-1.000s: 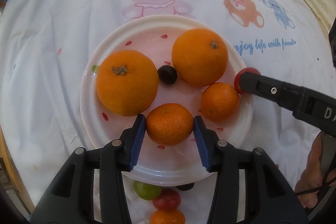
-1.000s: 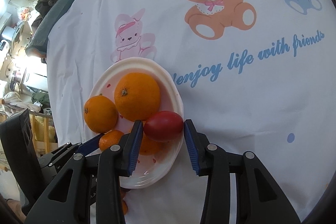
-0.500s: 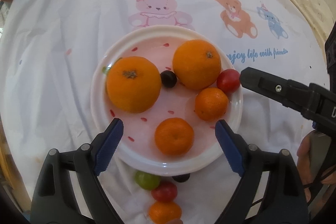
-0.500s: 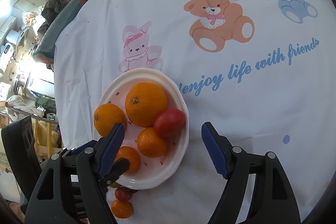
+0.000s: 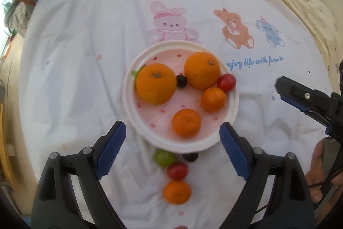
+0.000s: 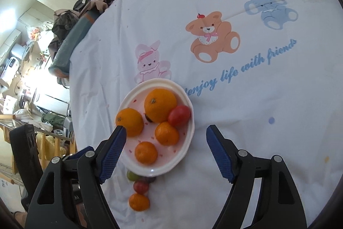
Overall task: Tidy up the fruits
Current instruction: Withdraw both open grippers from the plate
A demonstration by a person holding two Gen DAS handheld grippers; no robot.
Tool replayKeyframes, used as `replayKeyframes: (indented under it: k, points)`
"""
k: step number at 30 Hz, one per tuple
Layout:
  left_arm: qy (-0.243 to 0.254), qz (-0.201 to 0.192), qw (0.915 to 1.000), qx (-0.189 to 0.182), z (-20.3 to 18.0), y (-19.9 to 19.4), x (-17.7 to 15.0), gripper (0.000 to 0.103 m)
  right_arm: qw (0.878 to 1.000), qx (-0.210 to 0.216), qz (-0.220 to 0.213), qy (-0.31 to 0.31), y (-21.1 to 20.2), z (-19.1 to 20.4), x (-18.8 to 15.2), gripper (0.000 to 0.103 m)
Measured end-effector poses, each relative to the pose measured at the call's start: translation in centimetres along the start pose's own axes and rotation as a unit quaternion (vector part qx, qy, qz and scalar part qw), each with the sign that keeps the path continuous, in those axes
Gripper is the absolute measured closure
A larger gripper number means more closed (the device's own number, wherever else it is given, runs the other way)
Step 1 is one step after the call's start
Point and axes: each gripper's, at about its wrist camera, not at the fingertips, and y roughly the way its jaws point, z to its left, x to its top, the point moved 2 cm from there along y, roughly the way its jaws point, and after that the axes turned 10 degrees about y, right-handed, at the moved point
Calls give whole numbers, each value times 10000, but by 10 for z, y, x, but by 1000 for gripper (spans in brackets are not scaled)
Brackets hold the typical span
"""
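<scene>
Fingers point(image 5: 111, 149) apart over plate point(image 5: 150, 134) (cloth point(image 5: 85, 35): "life with friends")

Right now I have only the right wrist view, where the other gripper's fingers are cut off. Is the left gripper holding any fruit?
Observer: No. The left gripper is open, its jaws have just opened, and nothing is between them. The small orange mandarin lies free on the round white plate.
Operator: Does my view hide anything at that plate's rim?
Observer: Yes, a small green bit peeks out from behind the large orange. I cannot tell what it is.
Operator: And off the plate?
Observer: A dark grape lies against the near rim, beside the green grape.
</scene>
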Motion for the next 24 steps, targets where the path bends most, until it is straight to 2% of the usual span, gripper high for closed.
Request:
replayKeyframes:
  k: [6,11,16,24]
  points:
    - [-219,-102,9997,77,21,-30,-25,16,9997,155,-73,197,-24,-6,-23,24]
    - [-399,-187,9990,-7,33,-48,-49,16,9993,210,-119,269,-38,-8,-45,23]
    - [-243,-334,9976,558,36,-59,-68,16,9989,50,-309,353,-50,-11,-64,24]
    - [-81,-661,9967,455,28,-58,-73,16,9990,-64,-391,191,-55,-8,-83,23]
